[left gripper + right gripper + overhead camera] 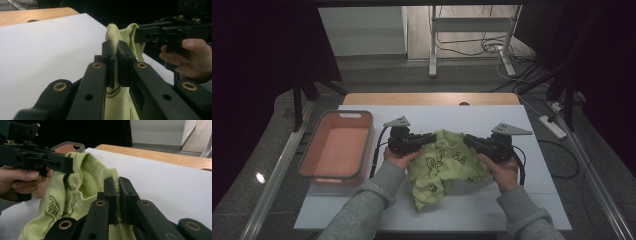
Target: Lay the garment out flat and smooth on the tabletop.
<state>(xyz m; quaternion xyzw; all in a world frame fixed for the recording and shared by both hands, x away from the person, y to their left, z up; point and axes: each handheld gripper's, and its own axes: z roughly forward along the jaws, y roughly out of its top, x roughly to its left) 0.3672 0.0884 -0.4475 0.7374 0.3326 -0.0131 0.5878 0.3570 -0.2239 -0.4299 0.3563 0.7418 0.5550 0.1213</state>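
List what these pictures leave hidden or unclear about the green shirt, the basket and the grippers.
- Green shirt: bunched in the high view, so its full shape and print are folded out of sight.
- Left gripper and right gripper: closed jaws cover the pinched cloth in both gripper views.
- Pink basket: the near wall hides part of its floor in the high view.
- Shirt hem: cut off by the bottom edge in both gripper views.
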